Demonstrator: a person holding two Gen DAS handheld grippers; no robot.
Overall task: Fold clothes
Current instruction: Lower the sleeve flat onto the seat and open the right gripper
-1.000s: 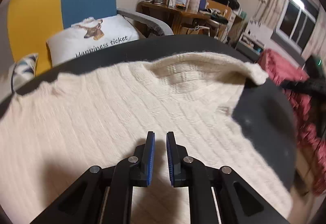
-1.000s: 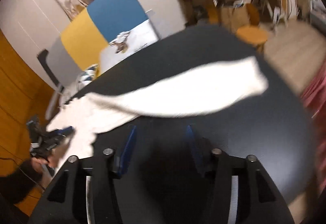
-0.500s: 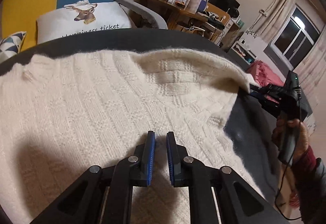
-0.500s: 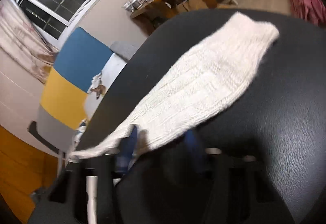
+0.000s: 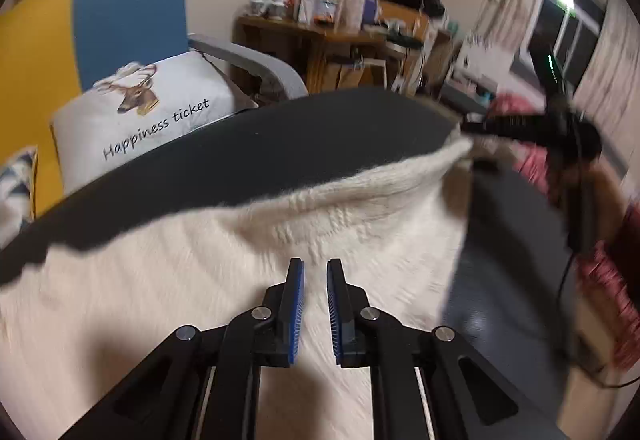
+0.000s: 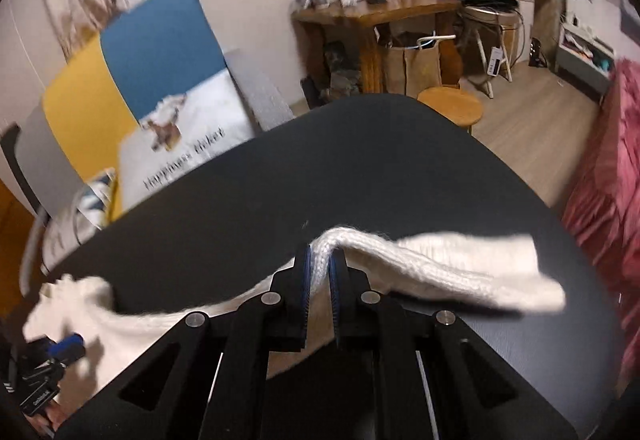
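Cream knit sweater [image 5: 192,292] lies spread on the dark bench [image 5: 280,148], and its sleeve [image 6: 440,264], flat half a second ago, now lifts off the surface. The right gripper [image 6: 319,268] has its jaws clamped on the sleeve's middle, so the fold-in has probably begun. The left gripper [image 5: 315,272] hovers over the body, jaws nearly together, holding nothing.

The white pillow [image 5: 148,112] with a deer picture reads "Happiness ticket"; nothing else is legible.
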